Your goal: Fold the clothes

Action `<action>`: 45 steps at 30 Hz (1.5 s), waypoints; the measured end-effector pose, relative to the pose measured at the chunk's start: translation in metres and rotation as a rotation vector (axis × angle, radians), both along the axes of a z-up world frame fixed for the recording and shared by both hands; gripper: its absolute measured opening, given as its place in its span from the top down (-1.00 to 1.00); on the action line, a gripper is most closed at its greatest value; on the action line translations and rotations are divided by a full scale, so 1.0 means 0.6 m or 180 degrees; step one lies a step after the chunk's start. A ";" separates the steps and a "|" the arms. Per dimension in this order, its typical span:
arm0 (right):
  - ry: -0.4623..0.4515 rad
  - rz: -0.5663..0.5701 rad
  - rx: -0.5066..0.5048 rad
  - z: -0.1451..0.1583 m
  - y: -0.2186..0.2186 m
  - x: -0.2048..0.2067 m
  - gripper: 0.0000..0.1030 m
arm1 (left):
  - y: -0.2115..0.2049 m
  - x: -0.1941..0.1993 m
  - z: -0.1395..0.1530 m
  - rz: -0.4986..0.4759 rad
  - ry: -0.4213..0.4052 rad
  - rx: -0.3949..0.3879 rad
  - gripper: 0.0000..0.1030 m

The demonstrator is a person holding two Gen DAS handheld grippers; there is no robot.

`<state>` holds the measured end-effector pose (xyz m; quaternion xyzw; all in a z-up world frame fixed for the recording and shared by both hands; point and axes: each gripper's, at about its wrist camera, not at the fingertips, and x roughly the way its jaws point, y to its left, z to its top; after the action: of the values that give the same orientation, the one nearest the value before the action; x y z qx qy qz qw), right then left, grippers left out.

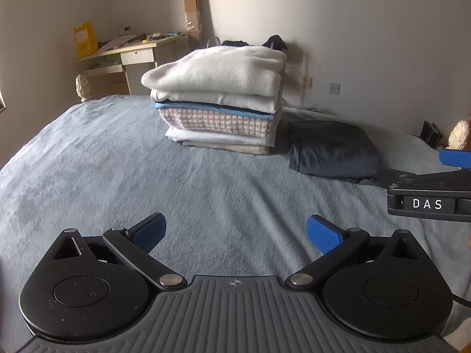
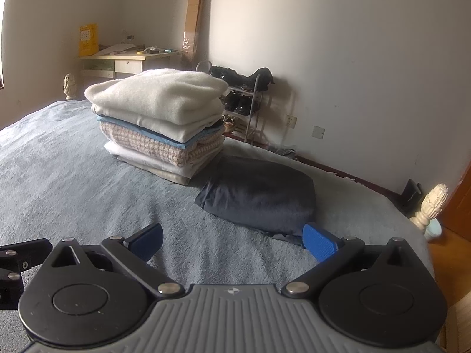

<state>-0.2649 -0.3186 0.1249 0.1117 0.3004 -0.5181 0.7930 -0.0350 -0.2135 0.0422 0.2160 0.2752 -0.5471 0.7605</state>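
Left wrist view first: the left gripper [image 1: 237, 234] hangs over the blue-grey bedspread [image 1: 97, 170] with its blue pads spread wide and nothing between them. Far ahead, about middle of the bed, there's a stack [image 1: 219, 100] of folded clothes, with a fluffy cream piece on top, then white, a blue layer, a pink checked one, and a couple of pale ones at the bottom. Just right of the stack lies a dark garment [image 1: 332, 151], folded flat, close to the stack but I can't tell if they touch. At the right edge the right gripper [image 1: 441, 176] pokes in, body marked DAS, one blue pad showing near the garment's right corner; from here you can't tell how wide it is. Far left against the wall is a desk [image 1: 132, 56] with clutter and a yellow box [image 1: 85, 38]. Right wrist view: the right gripper [image 2: 234, 242] is wide too, holding nothing, and its right pad [image 2: 319, 245] sits right at the near edge of the dark garment [image 2: 259, 197], looks like touching or just short of it. The stack [image 2: 159, 123] is far left of the garment. A shoe rack [image 2: 244, 103] stands by the far wall behind them, and a cream bedpost [image 2: 431, 204] is at the right.
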 end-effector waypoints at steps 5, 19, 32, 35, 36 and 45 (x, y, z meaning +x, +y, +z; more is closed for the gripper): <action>-0.0008 0.0020 0.0004 0.001 0.000 0.006 -1.00 | 0.001 0.001 -0.001 0.0012 0.0005 -0.0002 -0.99; -0.0040 0.0089 -0.0006 0.004 0.002 0.035 -1.00 | 0.002 0.011 -0.003 0.0076 0.0001 0.0031 -0.99; -0.0057 0.0033 -0.0005 -0.002 -0.005 0.049 -1.00 | 0.002 0.021 -0.008 0.0153 0.0034 0.0054 -1.00; -0.0051 0.0038 0.0005 -0.003 -0.005 0.051 -1.00 | 0.003 0.022 -0.009 0.0159 0.0036 0.0064 -0.99; -0.0050 0.0038 0.0003 -0.003 -0.004 0.052 -1.00 | 0.003 0.023 -0.009 0.0162 0.0040 0.0065 -0.99; -0.0031 0.0027 0.0010 -0.006 -0.003 0.051 -1.00 | 0.001 0.024 -0.010 0.0195 0.0046 0.0066 -0.99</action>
<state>-0.2340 -0.3206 0.1214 0.1141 0.2978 -0.5137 0.7965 -0.0203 -0.2128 0.0363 0.2113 0.2929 -0.5222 0.7726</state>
